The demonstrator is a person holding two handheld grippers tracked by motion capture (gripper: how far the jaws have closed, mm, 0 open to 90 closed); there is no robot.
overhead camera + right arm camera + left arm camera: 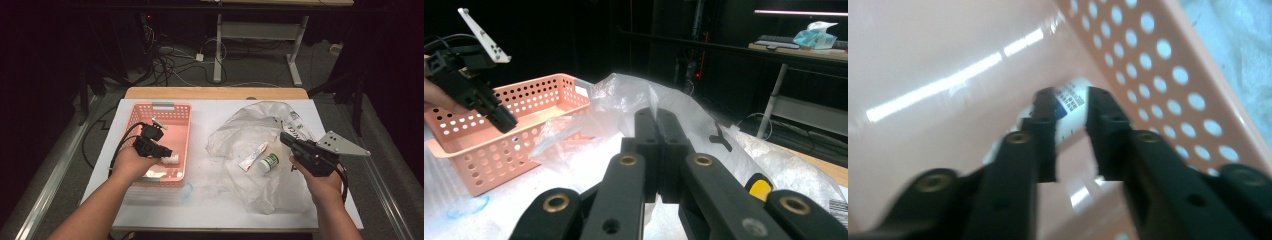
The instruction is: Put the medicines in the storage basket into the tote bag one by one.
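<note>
Pink perforated basket (pixel 181 116), left of frame, holds a small white bottle (pixel 1071 104) between the left gripper (pixel 1071 131)'s spread jaws, seemingly released. Risk: a jaw drags it out on withdrawal. Right gripper (pixel 657 150), jaws pressed together, pinches the clear plastic bag (pixel 250 120); tube (pixel 253 156) and green-labelled jar (pixel 269 163) remain.

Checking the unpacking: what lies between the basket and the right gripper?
In the high view, a clear plastic bag with a tube and small jar lies there.

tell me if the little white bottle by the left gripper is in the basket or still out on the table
In the basket: the white bottle lies on the floor of the pink basket, between the left gripper's parted jaws.
</note>
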